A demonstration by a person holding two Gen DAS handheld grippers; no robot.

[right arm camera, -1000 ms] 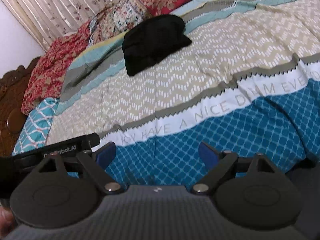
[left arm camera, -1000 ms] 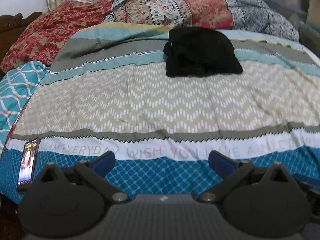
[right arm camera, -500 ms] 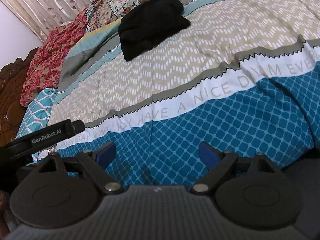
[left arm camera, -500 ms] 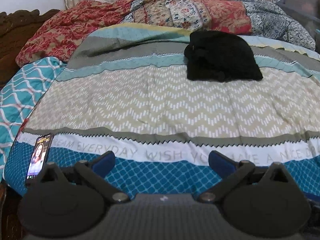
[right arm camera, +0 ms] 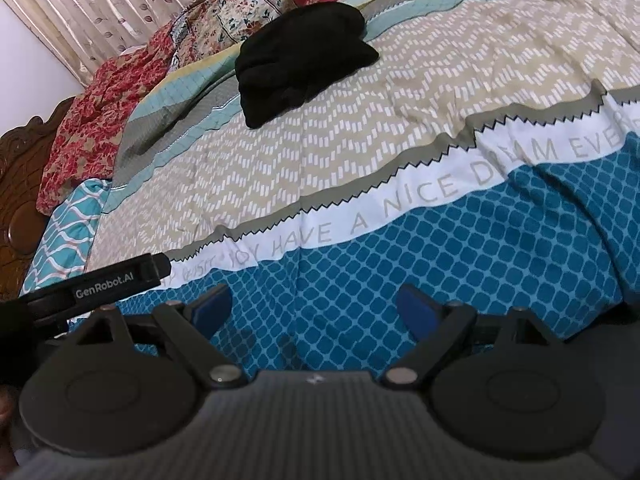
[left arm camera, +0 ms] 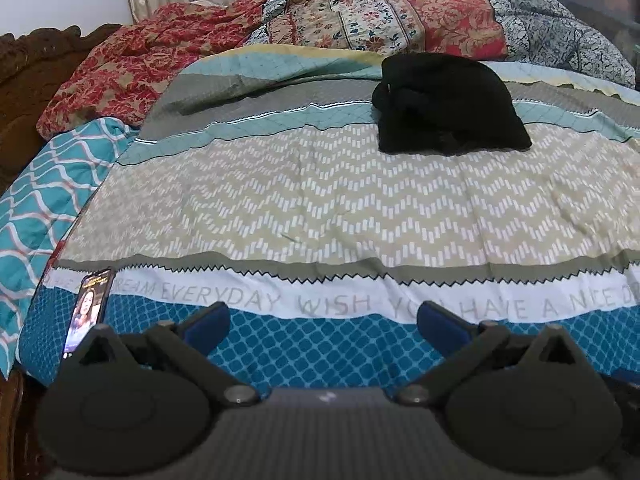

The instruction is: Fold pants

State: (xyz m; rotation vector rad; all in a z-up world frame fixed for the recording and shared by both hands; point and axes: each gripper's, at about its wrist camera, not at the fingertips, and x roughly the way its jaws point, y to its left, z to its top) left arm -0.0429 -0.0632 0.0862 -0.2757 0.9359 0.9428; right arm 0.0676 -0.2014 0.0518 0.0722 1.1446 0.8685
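Note:
Black pants [left arm camera: 446, 106] lie folded in a compact bundle on the far part of the bed, on the grey and teal stripes of the bedspread; they also show in the right wrist view [right arm camera: 300, 62]. My left gripper [left arm camera: 322, 324] is open and empty, over the blue near edge of the bed, far from the pants. My right gripper [right arm camera: 314, 308] is open and empty, also over the blue band near the bed's edge. The left gripper's body [right arm camera: 108, 280] shows at the left of the right wrist view.
A phone [left arm camera: 88, 314] with a lit screen lies on the bed's near left corner. Patterned quilts and pillows [left arm camera: 360, 24] are piled at the far side by the curtain. A carved wooden headboard [left arm camera: 24, 80] stands at the left.
Both grippers have drawn back and shifted left, so the pants sit farther right in the left view. Both grippers stay open. The pants have not moved.

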